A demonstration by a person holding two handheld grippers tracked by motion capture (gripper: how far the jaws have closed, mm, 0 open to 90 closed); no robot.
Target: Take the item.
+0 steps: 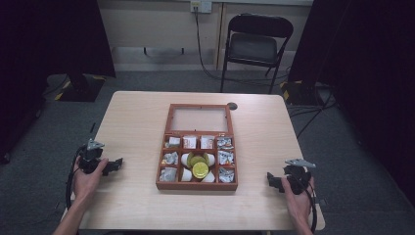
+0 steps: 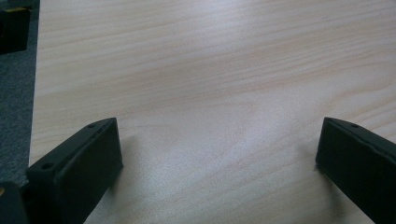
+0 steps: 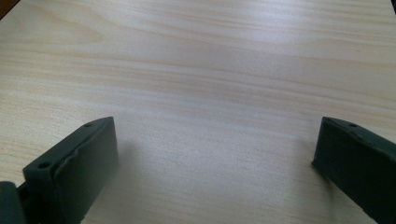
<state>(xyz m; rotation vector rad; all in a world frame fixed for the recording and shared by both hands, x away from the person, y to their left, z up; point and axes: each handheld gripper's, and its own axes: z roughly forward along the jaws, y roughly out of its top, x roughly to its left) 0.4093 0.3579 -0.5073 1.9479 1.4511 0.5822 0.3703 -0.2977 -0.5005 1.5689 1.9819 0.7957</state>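
A brown wooden box [image 1: 197,186] with its glass lid [image 1: 199,119] laid open stands at the table's middle. Its small compartments hold wrapped packets, white cups and two round yellow lids [image 1: 199,169]. My left gripper [image 1: 113,165] rests on the table near the left edge, held by a hand, jaws wide apart with bare wood between them [image 2: 219,154]. My right gripper [image 1: 274,181] rests near the right edge, also held by a hand, its jaws spread over bare wood [image 3: 215,149]. Both grippers are well apart from the box.
The light wooden table [image 1: 137,122] has bare room on both sides of the box. A small dark disc [image 1: 232,105] lies just behind the lid. A black folding chair [image 1: 254,46] stands beyond the far edge. Grey carpet [image 2: 16,93] surrounds the table.
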